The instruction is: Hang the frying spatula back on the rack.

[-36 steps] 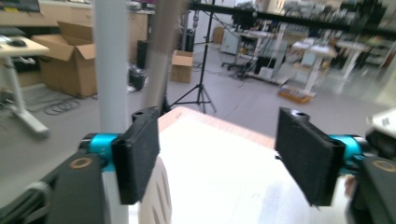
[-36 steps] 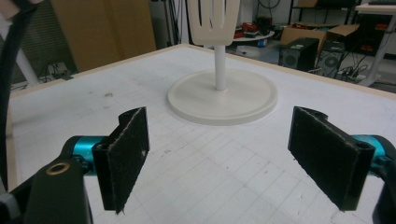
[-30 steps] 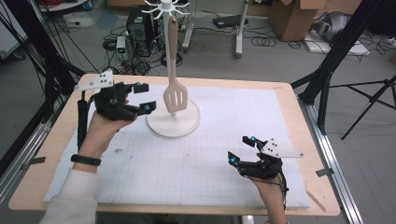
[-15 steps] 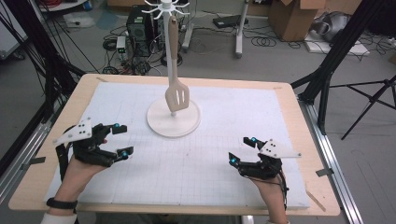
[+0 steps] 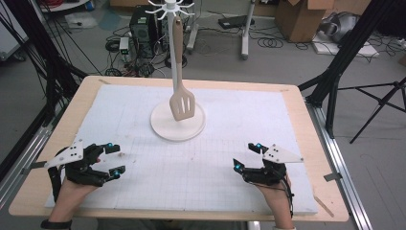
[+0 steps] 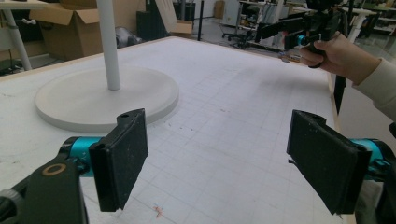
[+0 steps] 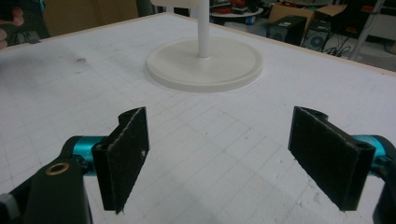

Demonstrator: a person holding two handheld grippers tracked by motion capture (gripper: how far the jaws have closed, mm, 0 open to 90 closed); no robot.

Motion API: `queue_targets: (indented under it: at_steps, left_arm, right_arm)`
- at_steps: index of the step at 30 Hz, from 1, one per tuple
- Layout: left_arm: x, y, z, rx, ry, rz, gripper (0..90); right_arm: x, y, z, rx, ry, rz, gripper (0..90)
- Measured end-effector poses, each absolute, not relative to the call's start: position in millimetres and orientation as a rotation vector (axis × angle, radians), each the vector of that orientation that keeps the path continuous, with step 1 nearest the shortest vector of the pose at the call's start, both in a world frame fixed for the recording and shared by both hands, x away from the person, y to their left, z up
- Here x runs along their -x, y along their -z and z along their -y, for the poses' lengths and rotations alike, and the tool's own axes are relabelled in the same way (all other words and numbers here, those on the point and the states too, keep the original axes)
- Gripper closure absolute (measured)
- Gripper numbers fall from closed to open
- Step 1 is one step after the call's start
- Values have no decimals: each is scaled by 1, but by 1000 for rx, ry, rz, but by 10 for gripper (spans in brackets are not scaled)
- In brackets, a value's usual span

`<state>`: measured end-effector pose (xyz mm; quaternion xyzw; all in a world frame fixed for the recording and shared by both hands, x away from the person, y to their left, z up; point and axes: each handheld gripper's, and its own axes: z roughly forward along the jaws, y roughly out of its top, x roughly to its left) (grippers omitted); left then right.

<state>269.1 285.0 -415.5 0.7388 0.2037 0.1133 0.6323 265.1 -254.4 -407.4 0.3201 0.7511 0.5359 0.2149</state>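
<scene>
— Wood and pale plastic: the spatula hangs by its handle from a hook at the top of the white stand, blade just above the round base. Where are your grippers?

— Your left gripper rests low at the near left of the white mat, jaws released and wide apart, nothing between them. Your right gripper sits at the near right, also spread wide and empty.

— Why so far from the spatula?

— Judging by the layout, both hands are parked well apart from the stand, which leaves the hanging tool free to dangle without being bumped. In the left gripper view your black pads frame bare mat, with the stand's base ahead and to one side.

— And the right one?

— In the right gripper view the pads point straight toward the base and its post. That aim would suit a reach forward, if you mean to go there.

— Anything in the way?

— The table edge is clear; only the gridded mat lies between you and the stand.
</scene>
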Motion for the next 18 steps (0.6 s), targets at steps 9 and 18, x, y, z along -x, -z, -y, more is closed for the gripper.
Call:
queue_targets:
  at_steps: [9, 18]
  left_arm:
    - [-266, 418, -287, -1720, -305, -489, 204]
    - [-264, 418, -288, -1720, -315, -494, 205]
  right_arm:
    - [-265, 408, 254, -889, -1490, -2085, 192]
    - [-265, 408, 258, -896, -1498, -2075, 192]
